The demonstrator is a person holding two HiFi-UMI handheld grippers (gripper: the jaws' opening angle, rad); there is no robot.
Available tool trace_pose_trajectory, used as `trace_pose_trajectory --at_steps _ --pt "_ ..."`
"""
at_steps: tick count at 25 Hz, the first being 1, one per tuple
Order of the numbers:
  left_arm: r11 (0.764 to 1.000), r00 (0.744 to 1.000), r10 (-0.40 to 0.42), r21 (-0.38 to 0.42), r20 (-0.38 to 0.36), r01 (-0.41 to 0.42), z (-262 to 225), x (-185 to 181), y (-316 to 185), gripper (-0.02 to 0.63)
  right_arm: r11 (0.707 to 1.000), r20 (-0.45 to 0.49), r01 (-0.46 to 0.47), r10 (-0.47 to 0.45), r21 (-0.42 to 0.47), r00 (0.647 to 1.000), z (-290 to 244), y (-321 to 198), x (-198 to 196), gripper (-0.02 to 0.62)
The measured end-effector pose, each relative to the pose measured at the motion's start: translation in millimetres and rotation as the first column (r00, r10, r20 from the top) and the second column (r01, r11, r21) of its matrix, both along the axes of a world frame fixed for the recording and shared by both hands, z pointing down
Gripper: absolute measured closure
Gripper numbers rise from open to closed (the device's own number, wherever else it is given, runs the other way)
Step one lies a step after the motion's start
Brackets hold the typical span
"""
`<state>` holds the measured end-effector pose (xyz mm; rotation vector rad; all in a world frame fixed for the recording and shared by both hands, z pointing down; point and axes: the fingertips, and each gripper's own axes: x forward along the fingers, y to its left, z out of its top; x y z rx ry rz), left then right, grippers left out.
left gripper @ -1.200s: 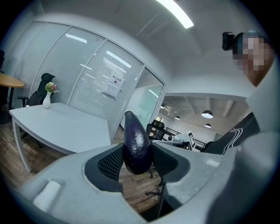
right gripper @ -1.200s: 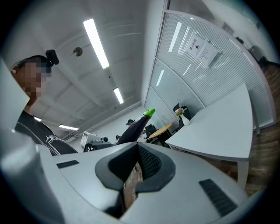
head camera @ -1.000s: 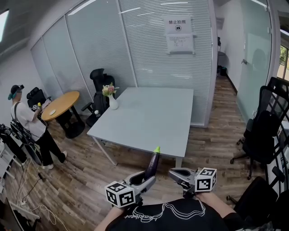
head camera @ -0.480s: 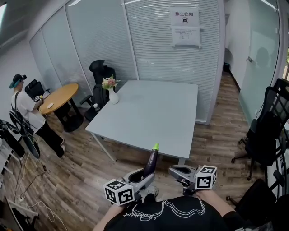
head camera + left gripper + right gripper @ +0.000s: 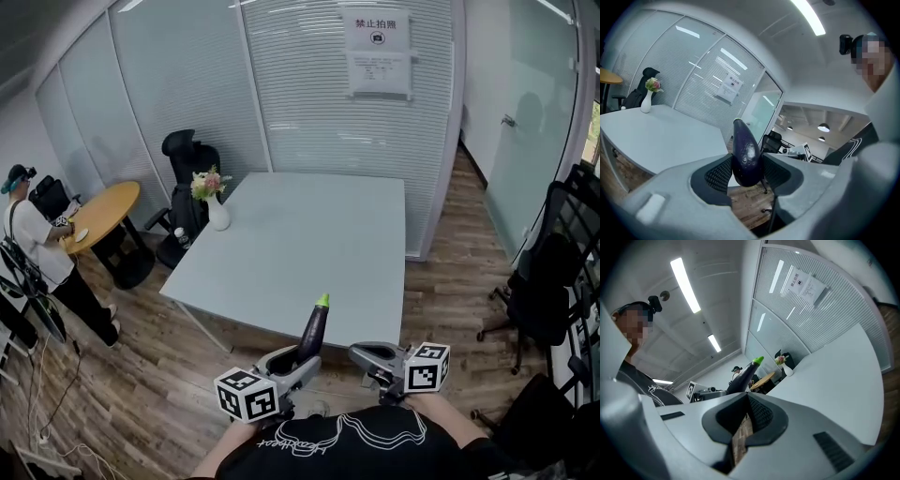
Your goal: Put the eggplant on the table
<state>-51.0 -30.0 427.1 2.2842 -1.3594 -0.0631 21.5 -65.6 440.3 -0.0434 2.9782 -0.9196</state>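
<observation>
Desk [image 5: 309,253] mid-room, both grippers low before its near edge.
A vase [image 5: 217,216] stands on the desk's far left corner, with an office chair [image 5: 183,164] behind that corner. Further left is a round desk [image 5: 103,211] with a person [image 5: 37,253] beside it. A partition wall [image 5: 281,94] bearing a sign [image 5: 377,52] runs behind, and more chairs [image 5: 544,291] stand at right. The eggplant [image 5: 312,333] stands upright between the left gripper's [image 5: 291,361] fingers, with the right gripper [image 5: 367,354] just beside it.

A black, white-printed shirt [image 5: 349,454] is worn. The left gripper [image 5: 298,360] and right gripper [image 5: 371,357] are moulded grey, with checkered marker cubes [image 5: 248,396] fixed behind the jaws.
</observation>
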Motion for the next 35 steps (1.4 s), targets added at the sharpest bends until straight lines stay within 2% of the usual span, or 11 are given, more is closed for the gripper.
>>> trace_pose_trajectory --at_steps 8,15,27,35 --pt "0.999 0.999 0.042 0.013 0.011 -0.042 -9 -54 -81 0.397 0.997 -0.002 -0.071 0.071 0.016 0.997 -12 -76 -44 0.586" --pt "0.995 0.995 0.099 0.006 0.028 -0.099 -9 -84 -144 0.397 0.990 0.022 -0.139 0.139 0.003 0.990 -12 -133 -70 0.588" --pt "0.988 0.987 0.154 -0.025 0.040 -0.153 12 -125 -218 0.397 0.972 -0.021 -0.234 0.233 -0.023 0.972 7 -193 -97 0.588" --pt "0.985 0.987 0.149 -0.092 0.057 -0.143 49 -149 -260 0.397 0.956 -0.053 -0.282 0.278 -0.080 0.959 32 -222 -108 0.588"
